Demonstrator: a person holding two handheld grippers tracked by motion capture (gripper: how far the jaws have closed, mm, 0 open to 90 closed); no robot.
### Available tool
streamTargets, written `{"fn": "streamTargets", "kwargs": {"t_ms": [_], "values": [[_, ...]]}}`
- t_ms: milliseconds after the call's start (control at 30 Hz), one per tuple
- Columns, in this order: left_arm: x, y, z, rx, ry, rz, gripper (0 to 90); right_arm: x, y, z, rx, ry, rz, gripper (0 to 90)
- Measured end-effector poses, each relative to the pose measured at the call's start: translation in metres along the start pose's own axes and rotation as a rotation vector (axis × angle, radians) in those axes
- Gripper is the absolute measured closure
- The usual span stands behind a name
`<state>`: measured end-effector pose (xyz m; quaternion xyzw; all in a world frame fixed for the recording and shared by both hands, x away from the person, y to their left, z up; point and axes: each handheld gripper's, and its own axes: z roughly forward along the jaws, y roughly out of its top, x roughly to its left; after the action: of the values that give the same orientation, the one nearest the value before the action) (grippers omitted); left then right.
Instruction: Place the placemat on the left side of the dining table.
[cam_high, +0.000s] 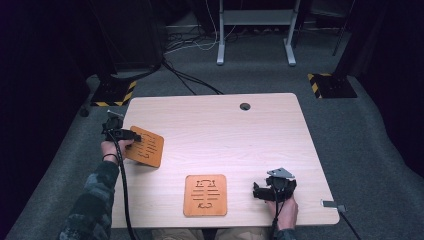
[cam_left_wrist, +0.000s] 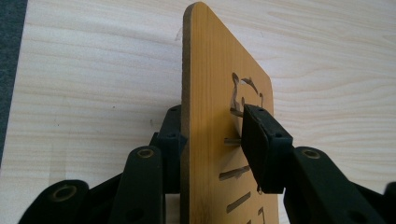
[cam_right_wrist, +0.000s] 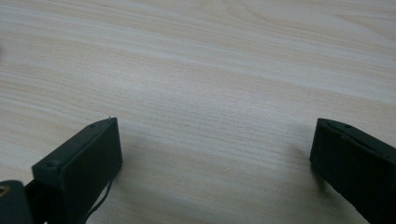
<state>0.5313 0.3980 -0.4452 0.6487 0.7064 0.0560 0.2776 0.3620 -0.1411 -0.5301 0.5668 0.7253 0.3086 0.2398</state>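
Left gripper (cam_high: 131, 135) sits at the left edge of the high view, its jaws around the near edge of a tilted wooden board (cam_high: 146, 146). We see this more closely in the left gripper view, where the board (cam_left_wrist: 210, 116) stands edge-on between the two jaws: one jaw lies against its plain back face, while the other stands just off the carved face with a thin gap, so the pads are not clamping it. We cannot make out whether the board's far edge rests on the table (cam_high: 220, 125); in the high view its lower right corner seems to touch the wood. Its carved slots are too small to read there, and the left gripper view cuts the board off at the bottom of the frame.

At lower centre of the high view we find a second board (cam_high: 205, 195) lying flat, well apart from both grippers, its cut pattern blurred.

At lower right, the right gripper (cam_high: 261, 192) hangs just above the table, held by a hand (cam_high: 286, 210) cut off by the bottom edge. In the right gripper view its jaws stand wide apart over bare table (cam_right_wrist: 210, 70), holding nothing.
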Motion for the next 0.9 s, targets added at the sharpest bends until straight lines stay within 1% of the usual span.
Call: {"fn": "streamTargets", "kwargs": {"t_ms": [33, 67, 100, 267, 300, 400, 433, 500, 533, 567, 600, 700, 733, 767, 800, 900], "values": [[-0.0004, 0.0, 0.0002, -0.002, -0.001, -0.008, 61.3, 0.0, 0.0, 0.0, 0.0, 0.0, 0.0, 1.5], [0.0003, 0.0002, 0.0001, 0.0, -0.001, 0.002, 61.3, 0.0, 0.0, 0.0, 0.0, 0.0, 0.0, 1.5], [-0.0001, 0.0001, 0.0004, -0.001, 0.0, -0.005, 61.3, 0.0, 0.0, 0.0, 0.0, 0.0, 0.0, 1.5], [0.0022, -0.0004, 0.0014, 0.001, -0.003, 0.0, 60.5, 0.0, 0.0, 0.0, 0.0, -0.001, 0.001, 1.5], [0.0024, -0.0007, 0.0016, 0.004, -0.004, -0.006, 60.2, 0.0, 0.0, 0.0, 0.0, -0.001, 0.001, 1.5], [0.0036, -0.0009, 0.003, 0.002, -0.004, -0.007, 59.3, 0.0, 0.0, 0.0, 0.0, -0.001, 0.001, 1.5], [0.0043, -0.0007, 0.0031, 0.004, -0.002, 0.005, 58.8, 0.0, 0.0, 0.0, 0.0, -0.001, 0.0, 1.5], [0.0045, -0.0006, 0.0031, 0.017, 0.003, 0.009, 58.1, 0.0, 0.0, 0.0, 0.0, -0.001, 0.001, 1.5], [0.0042, -0.0007, 0.0044, 0.006, 0.008, 0.007, 57.5, 0.0, 0.0, 0.0, 0.0, -0.001, 0.001, 1.5], [0.0042, -0.0007, 0.0051, 0.006, 0.017, 0.008, 56.6, 0.0, 0.0, 0.0, 0.0, -0.001, 0.001, 1.5], [0.0051, -0.0007, 0.0051, 0.014, 0.019, 0.018, 55.9, 0.0, 0.0, 0.0001, 0.0, -0.001, 0.001, 1.5], [0.0075, -0.0012, 0.006, 0.018, 0.015, 0.014, 55.1, 0.0, 0.0, 0.0, 0.0, -0.001, 0.001, 1.5], [0.0068, -0.0016, 0.0061, 0.023, 0.017, -0.002, 54.9, 0.0, 0.0, 0.0001, 0.0, -0.001, 0.001, 1.5], [0.0068, -0.0016, 0.0061, 0.023, 0.017, -0.002, 54.4, 0.0, 0.0, 0.0001, 0.0, -0.001, 0.001, 1.5], [0.008, -0.001, 0.0071, 0.023, 0.025, 0.013, 53.9, 0.0, 0.0, 0.0, 0.0, -0.001, 0.001, 1.5], [0.0088, -0.0007, 0.0073, 0.026, 0.025, 0.02, 53.6, 0.0, 0.0, 0.0, 0.0, -0.001, 0.001, 1.5]]}}
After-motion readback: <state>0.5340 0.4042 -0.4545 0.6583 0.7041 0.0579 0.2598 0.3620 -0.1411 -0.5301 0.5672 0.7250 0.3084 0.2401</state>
